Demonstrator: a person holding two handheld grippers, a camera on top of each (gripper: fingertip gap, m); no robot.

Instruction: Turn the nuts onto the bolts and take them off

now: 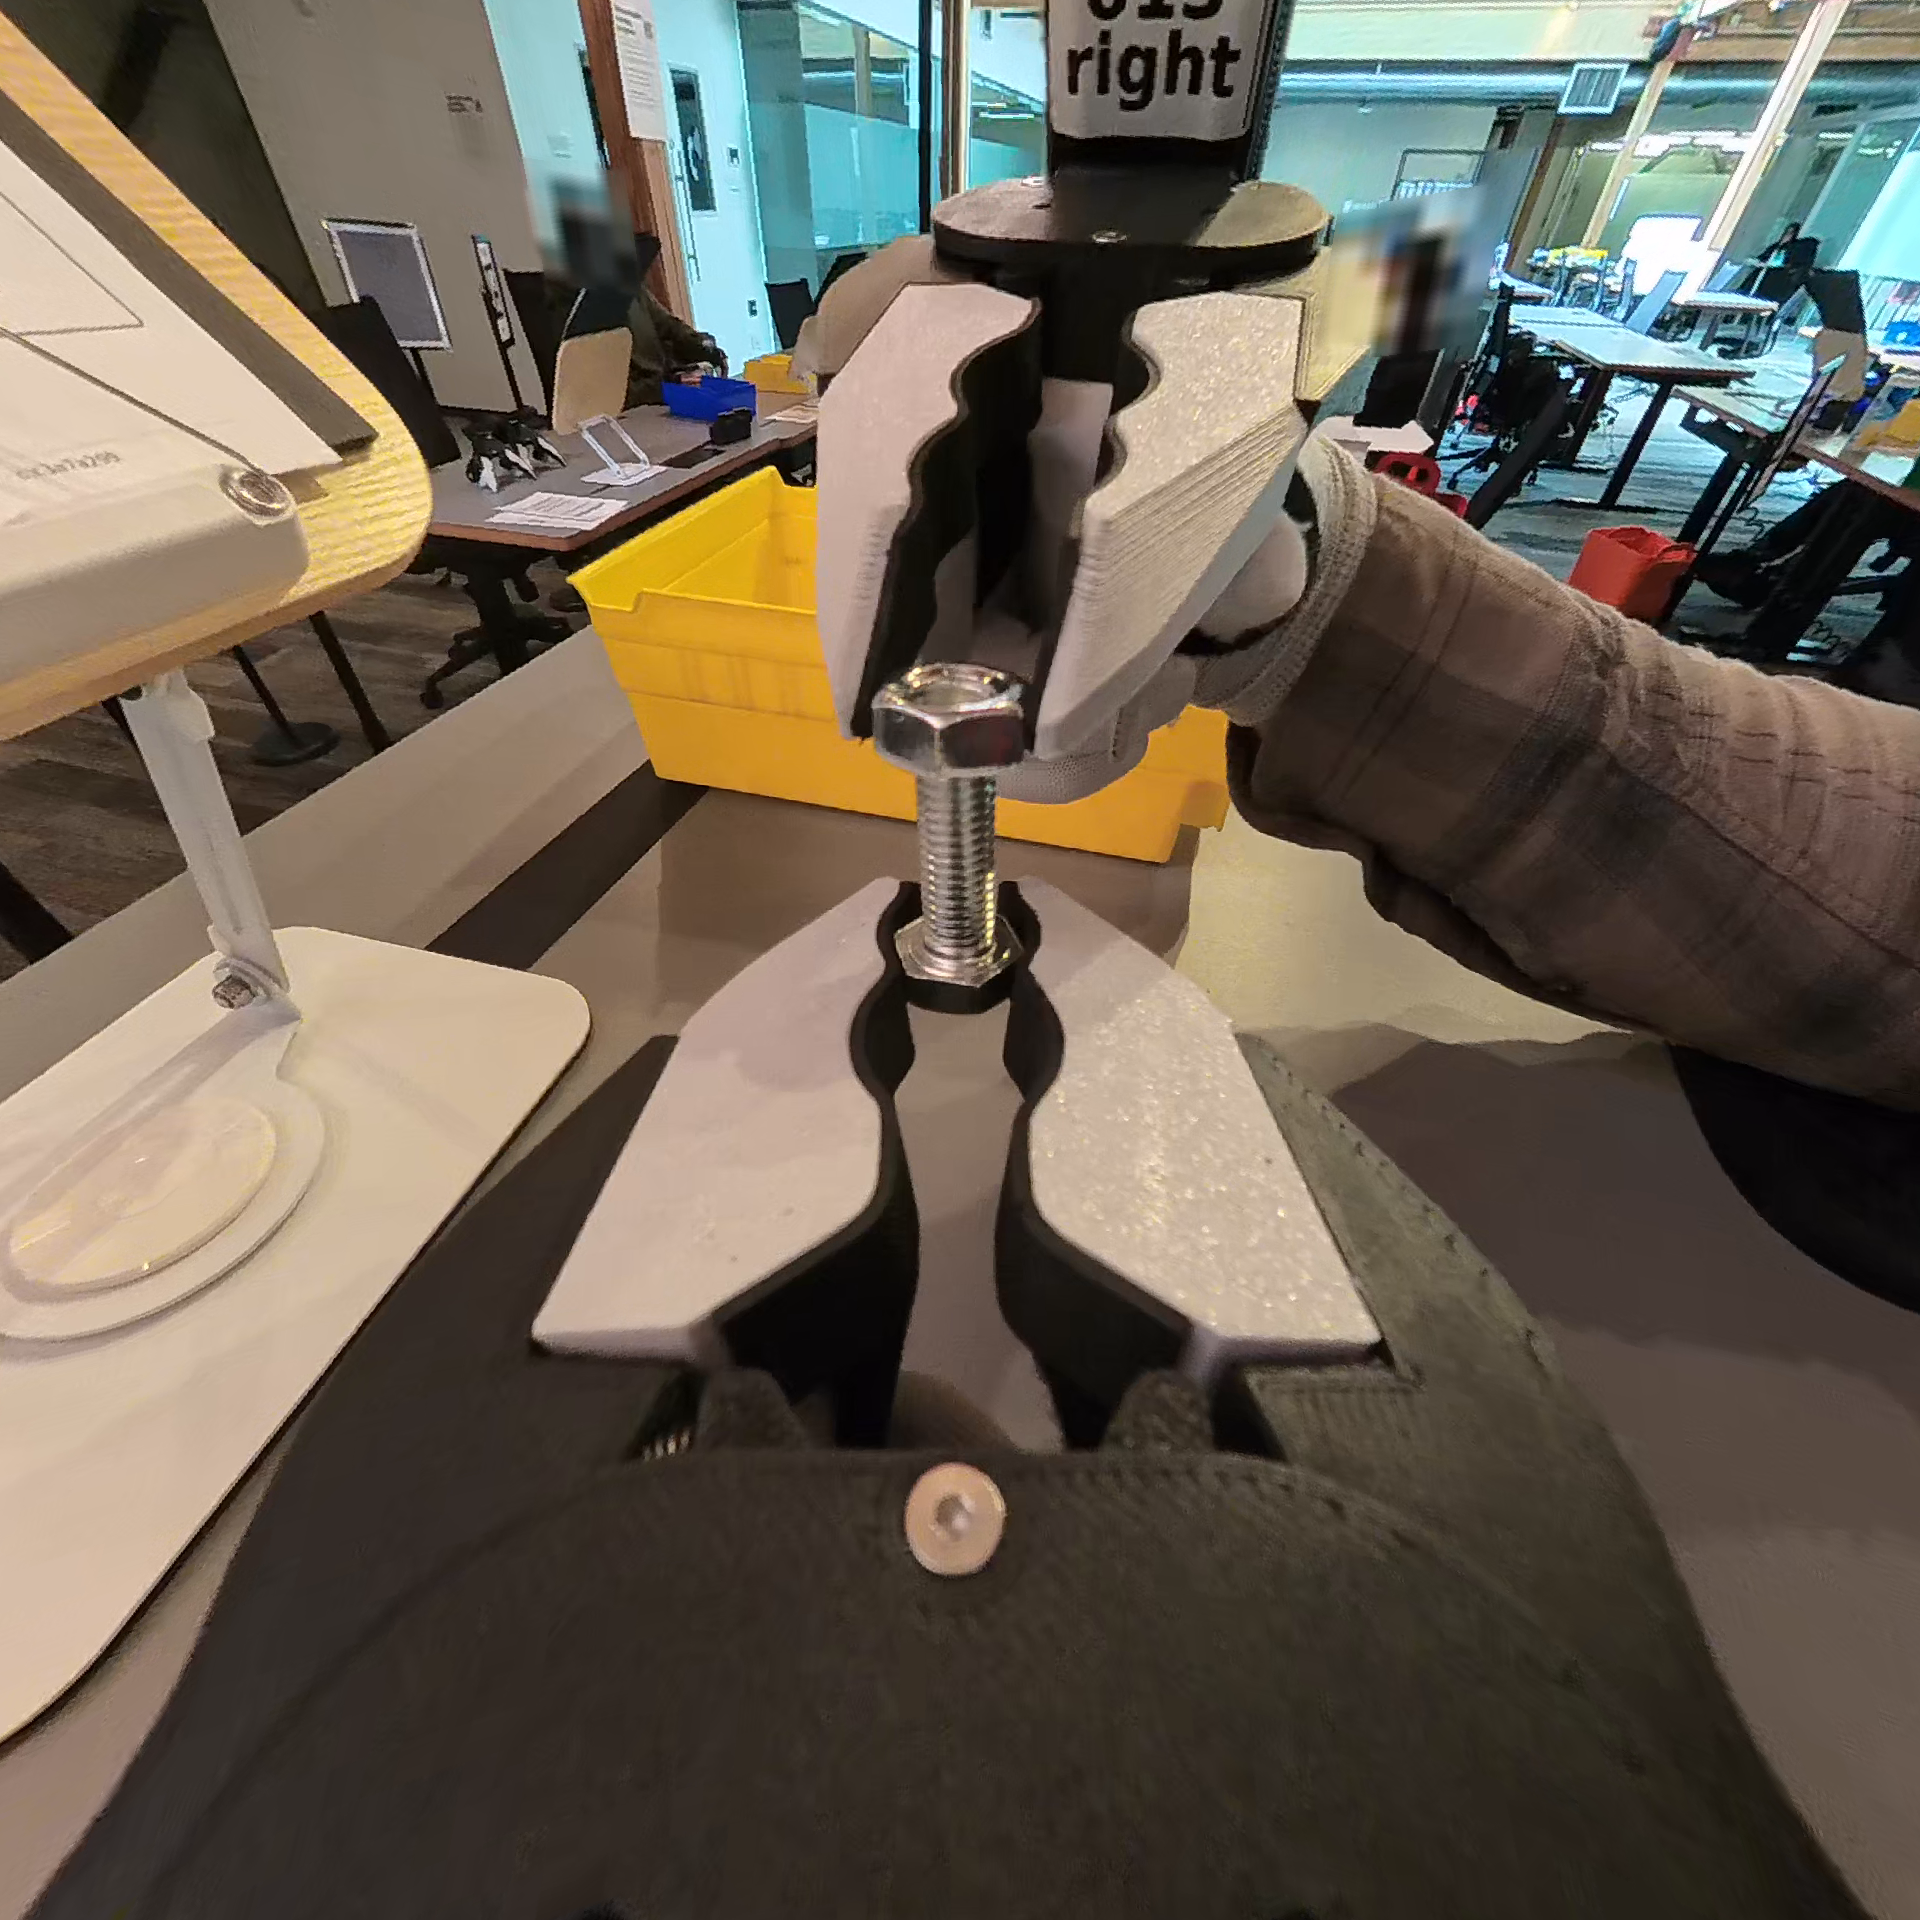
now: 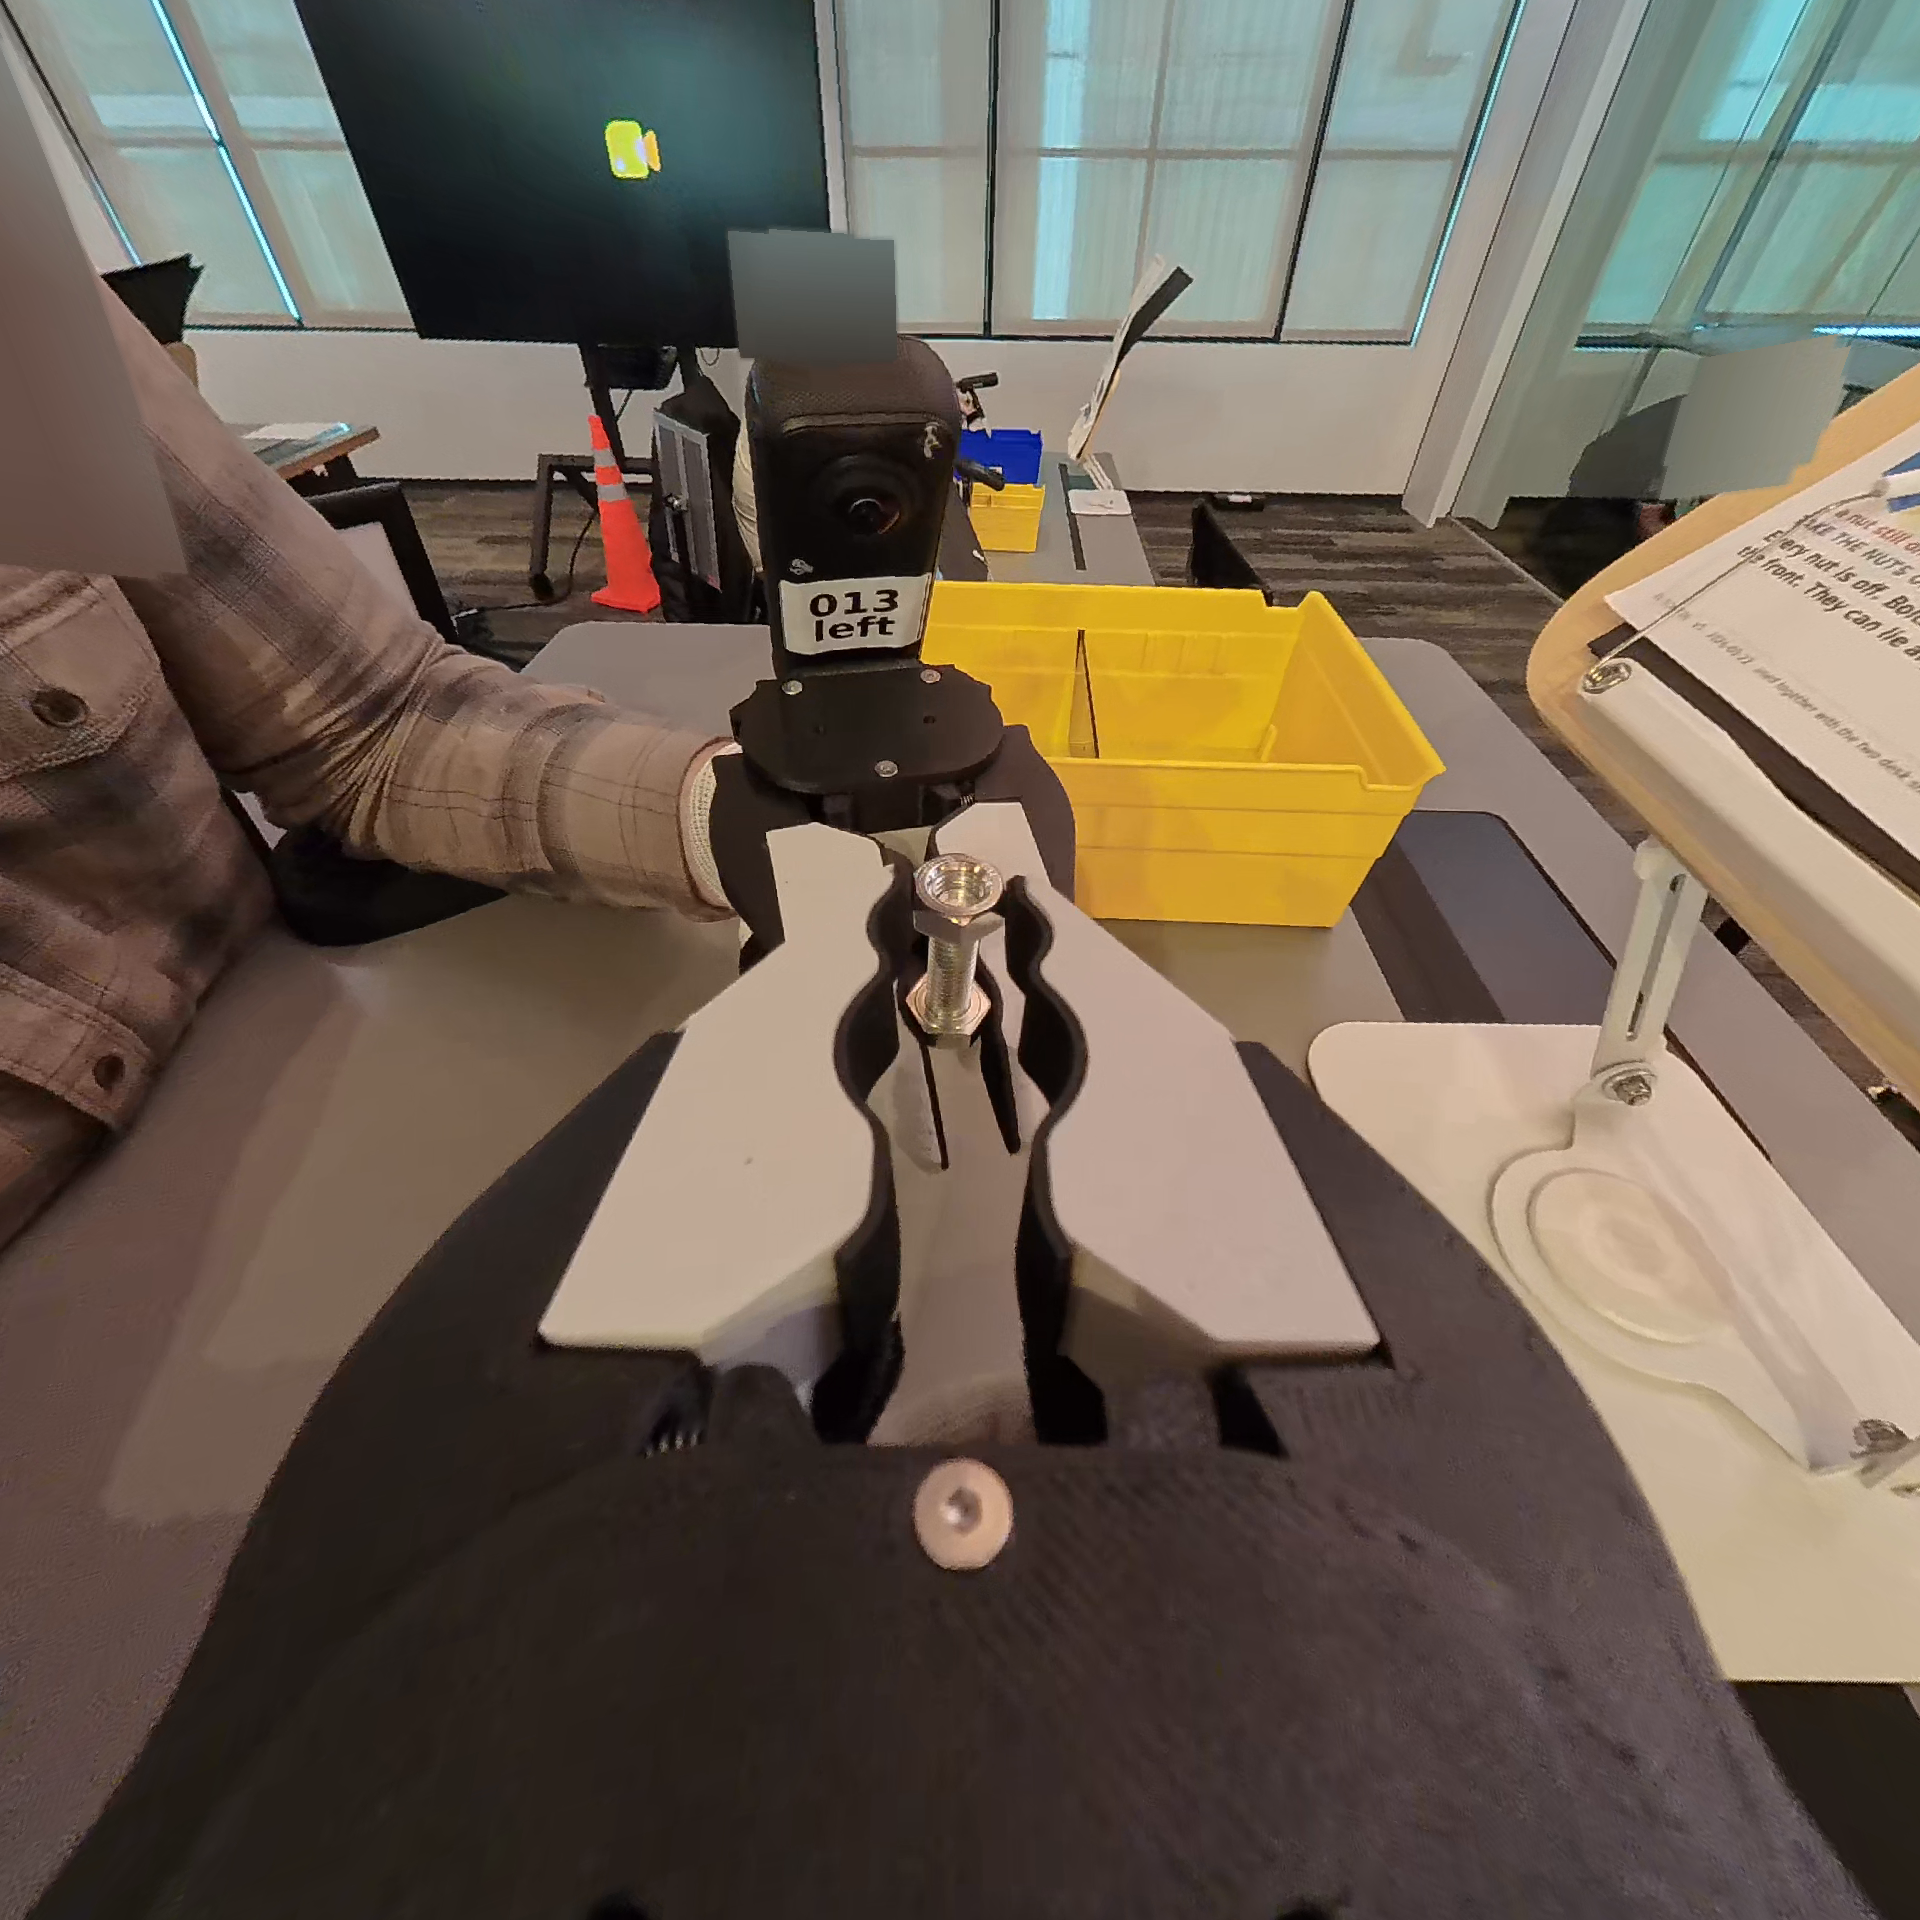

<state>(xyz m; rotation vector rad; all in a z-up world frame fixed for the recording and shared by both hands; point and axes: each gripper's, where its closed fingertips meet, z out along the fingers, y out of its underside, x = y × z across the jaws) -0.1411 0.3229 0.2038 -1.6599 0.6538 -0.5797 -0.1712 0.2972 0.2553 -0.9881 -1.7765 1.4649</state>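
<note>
1. Left hand-held gripper clenched on the bolt at its hex head, shank upright above the tabletop.
2. My right hand-held gripper came from above, tips flanking the nut atop the shank; grip uncertain.
3. Yellow bin stood just behind.

The 2 claws face each other tip to tip over the surface, joined by the upright bolt; no gap remains between them. Just behind stands a yellow bin, blocking travel past the bolt. On 1 side a white document stand occupies the surface with its base plate. On the opposite side, a sleeved forearm lies across the surface.
</note>
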